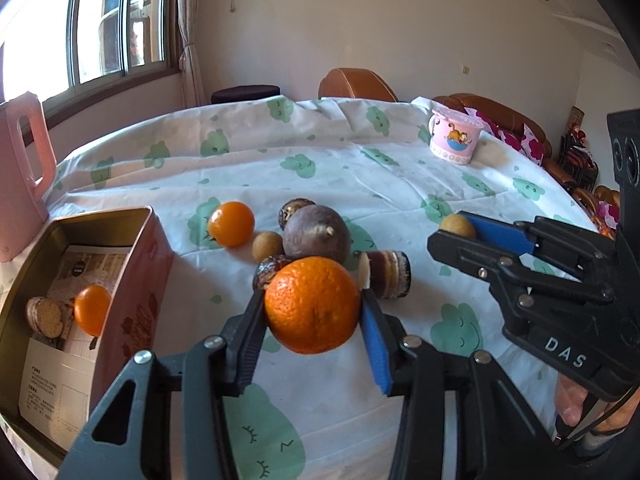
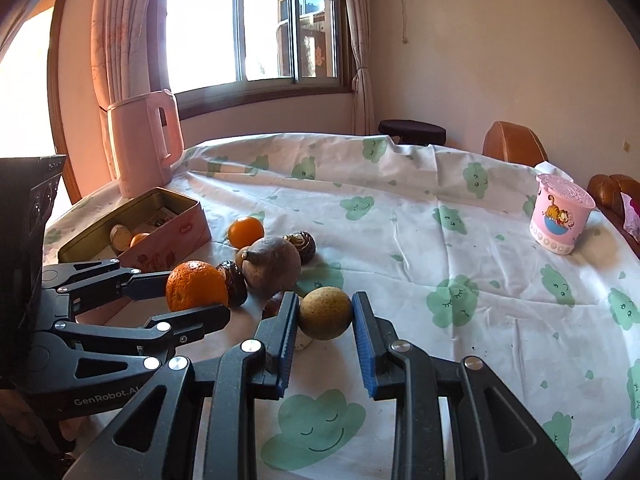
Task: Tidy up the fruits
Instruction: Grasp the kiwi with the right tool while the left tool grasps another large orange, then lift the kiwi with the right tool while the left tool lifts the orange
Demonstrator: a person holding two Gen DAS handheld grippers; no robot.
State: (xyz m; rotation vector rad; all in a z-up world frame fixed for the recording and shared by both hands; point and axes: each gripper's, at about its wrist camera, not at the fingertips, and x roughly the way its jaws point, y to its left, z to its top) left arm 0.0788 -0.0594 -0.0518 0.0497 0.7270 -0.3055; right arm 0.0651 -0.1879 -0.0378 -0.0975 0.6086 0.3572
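Left wrist: orange (image 1: 312, 304) gripped; right wrist: longan (image 2: 325, 313) gripped

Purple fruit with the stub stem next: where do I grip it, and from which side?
Grip the purple fruit across its round middle, coming from above; the stem faces the camera, and a date, a longan and a dark fruit crowd its base.

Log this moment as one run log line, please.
left gripper: shut on orange | right gripper: shut on longan | tin box: open, some fruit inside | rest of fruit on tablecloth
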